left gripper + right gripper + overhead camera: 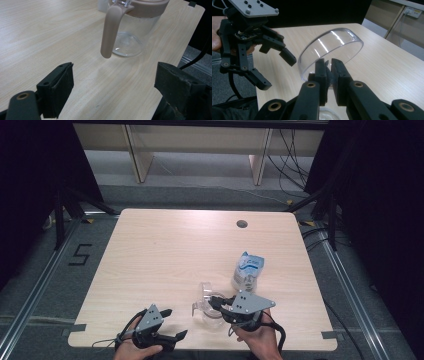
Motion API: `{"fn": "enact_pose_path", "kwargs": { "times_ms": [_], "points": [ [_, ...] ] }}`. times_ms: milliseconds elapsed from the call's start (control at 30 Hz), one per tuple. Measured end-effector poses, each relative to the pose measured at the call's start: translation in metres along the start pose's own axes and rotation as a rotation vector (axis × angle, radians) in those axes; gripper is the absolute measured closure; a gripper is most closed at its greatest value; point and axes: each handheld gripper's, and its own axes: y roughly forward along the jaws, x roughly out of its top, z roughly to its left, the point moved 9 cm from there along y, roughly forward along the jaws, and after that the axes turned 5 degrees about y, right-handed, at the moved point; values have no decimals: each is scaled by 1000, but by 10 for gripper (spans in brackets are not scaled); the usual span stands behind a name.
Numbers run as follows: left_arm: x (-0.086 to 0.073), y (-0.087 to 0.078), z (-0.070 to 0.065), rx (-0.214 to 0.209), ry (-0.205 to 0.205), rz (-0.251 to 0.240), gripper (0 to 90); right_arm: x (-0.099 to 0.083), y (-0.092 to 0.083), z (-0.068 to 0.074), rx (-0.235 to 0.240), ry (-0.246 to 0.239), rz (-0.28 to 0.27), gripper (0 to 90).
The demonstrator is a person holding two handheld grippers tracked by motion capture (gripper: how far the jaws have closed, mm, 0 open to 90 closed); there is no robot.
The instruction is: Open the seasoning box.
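Clear lid (332,47): rigid, light, slick plastic, judged crack-prone; pinched at its tab by the right gripper (329,72) and held tilted over the glass jug (132,30) near the table (165,245) front edge. Left gripper (112,85) spread, nothing held. Pouch (247,270) just beyond.

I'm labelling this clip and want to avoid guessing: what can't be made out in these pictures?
- Print on the white pouch: too small in the high view.
- Top of the glass pitcher: cut off by the upper edge of the left gripper view.
- The part of the clear lid pinched by the right gripper: hidden behind its jaws in the right gripper view.
- Pitcher's contents: unclear through the glare.
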Motion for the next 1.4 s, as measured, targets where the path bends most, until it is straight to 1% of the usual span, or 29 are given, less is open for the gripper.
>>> {"fn": "enact_pose_path", "kwargs": {
  "times_ms": [100,167,267,300,333,400,433,500,600,633,667,700,733,800,833,867,900,933,1033,1067,1100,1133,1167,1200,1233,1267,1300,1367,1400],
  "points": [
    [0,0,0,3,-1,-2,151,1,1,1,3,-1,-3,834],
    [-1,0,0,3,-2,8,150,2,1,2,2,-4,0,834],
    [-1,0,-1,1,-3,6,151,2,2,3,9,-9,-1,832],
    [-1,1,-1,1,-3,6,150,2,3,5,16,-4,4,831],
    [-1,0,0,2,12,7,150,3,3,4,9,-10,0,831],
    [-1,0,0,1,15,7,150,2,4,7,21,-3,9,830],
    [-1,0,0,0,15,8,150,3,5,7,19,-6,1,829],
    [-1,0,0,0,14,7,150,2,6,8,21,-9,6,828],
    [0,1,0,-5,12,-3,150,3,7,10,26,-6,5,827],
    [0,1,0,-6,10,-3,150,4,8,9,22,-24,-1,827],
    [0,1,0,-7,10,-3,150,3,8,11,28,-4,10,826],
    [0,1,0,-7,7,-3,150,3,8,11,39,-12,15,825],
    [0,1,0,-6,2,-4,150,4,9,11,30,-14,2,825],
    [0,1,-1,-6,-4,-4,150,3,9,13,35,-11,11,823],
    [0,1,-1,-5,-13,-5,150,3,9,13,28,-6,12,821],
    [-1,1,-1,-5,-11,-2,151,3,9,13,28,-5,13,820],
    [-1,1,-1,-5,-11,-2,150,4,9,11,28,-30,4,818],
    [-1,1,-1,-5,-11,-3,150,3,7,12,32,-15,13,814],
    [0,1,-1,-5,-15,-6,151,2,4,6,18,-16,8,787],
    [-1,1,-1,-5,-13,-2,151,1,2,5,11,-6,9,777],
    [-1,1,0,-4,-14,2,150,1,1,2,-3,-17,0,761],
    [-1,1,0,-3,-11,2,150,-1,-2,0,-8,1,5,740],
    [-1,1,0,-3,-11,2,150,-1,-2,0,-8,1,5,740],
    [-1,1,1,-5,-18,-6,150,-5,-8,-7,-24,23,-4,682],
    [-2,0,1,-1,-17,2,151,-7,-10,-10,-32,30,-5,658],
    [-2,0,2,0,-25,1,151,-10,-14,-12,-28,40,3,642],
    [-1,0,3,-3,-3,0,151,-12,-17,-16,-36,43,-8,630],
    [-1,0,3,-1,-10,-2,151,-17,-24,-23,-57,69,-15,580],
    [-1,0,3,0,-13,-8,150,-19,-27,-25,-59,74,-13,569]
  ]
}}
